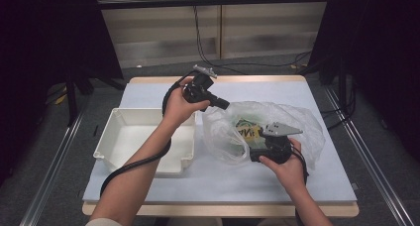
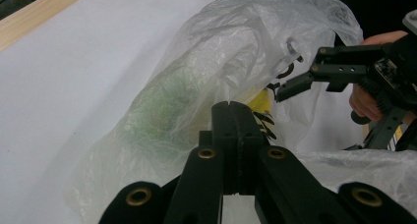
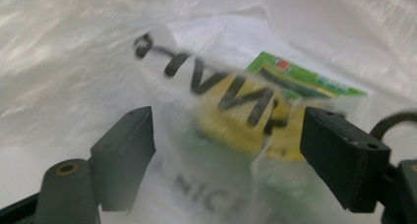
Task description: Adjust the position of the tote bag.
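A translucent white plastic bag (image 1: 297,124) (image 2: 206,62) (image 3: 74,47) lies crumpled at the table's centre-right, with dark printed letters on it. Inside it is a yellow and green package (image 1: 247,129) (image 2: 260,98) (image 3: 295,81). My left gripper (image 1: 224,104) (image 2: 230,108) is shut, its tips against the bag's upper-left edge. Whether plastic is pinched between them I cannot tell. My right gripper (image 1: 250,149) (image 2: 297,74) (image 3: 228,135) is open at the bag's near side. Its jaws stand wide on either side of the printed plastic and the package behind it.
An empty white plastic tub (image 1: 148,164) sits on the left of the white-covered table (image 1: 198,186), close beside the bag. Cables trail from both grippers. Dark curtains and stands flank the table, and metal rails run along the floor.
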Available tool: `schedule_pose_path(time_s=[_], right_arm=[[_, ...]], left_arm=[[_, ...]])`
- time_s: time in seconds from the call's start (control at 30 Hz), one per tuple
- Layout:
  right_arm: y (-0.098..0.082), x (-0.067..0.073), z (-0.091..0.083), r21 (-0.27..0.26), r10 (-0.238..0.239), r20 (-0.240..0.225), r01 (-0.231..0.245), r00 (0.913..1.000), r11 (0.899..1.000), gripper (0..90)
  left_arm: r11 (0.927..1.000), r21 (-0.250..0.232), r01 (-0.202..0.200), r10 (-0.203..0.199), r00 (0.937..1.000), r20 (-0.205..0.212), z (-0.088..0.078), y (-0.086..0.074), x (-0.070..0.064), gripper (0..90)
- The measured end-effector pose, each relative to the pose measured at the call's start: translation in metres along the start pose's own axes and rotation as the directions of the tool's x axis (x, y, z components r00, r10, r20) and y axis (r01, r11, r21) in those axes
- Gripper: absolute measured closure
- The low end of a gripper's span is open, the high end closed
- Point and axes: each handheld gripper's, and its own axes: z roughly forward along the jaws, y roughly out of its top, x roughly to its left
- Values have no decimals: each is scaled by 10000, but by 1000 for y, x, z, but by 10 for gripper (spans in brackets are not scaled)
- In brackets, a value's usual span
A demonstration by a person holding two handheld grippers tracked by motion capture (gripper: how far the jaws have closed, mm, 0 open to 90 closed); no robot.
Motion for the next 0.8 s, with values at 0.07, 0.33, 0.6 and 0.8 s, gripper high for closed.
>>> schedule_pose_path(time_s=[0.07,0.33,0.6,0.8], right_arm=[[5,-4,5,34,-106,3,106,9999,9999,175],[14,-15,30,28,-414,-442,416,9982,9991,129],[10,-10,53,657,-314,-1366,407,9901,9970,510],[-8,0,50,1119,-323,-1746,524,9841,9923,894]], left_arm=[[10000,-62,61,-61,10000,-24,1,0,1,900],[9992,-227,320,-319,9995,22,2,0,6,900],[9982,-273,529,-530,9986,-11,3,-4,13,900],[9955,-290,903,-912,9953,-316,3,-12,24,900]])
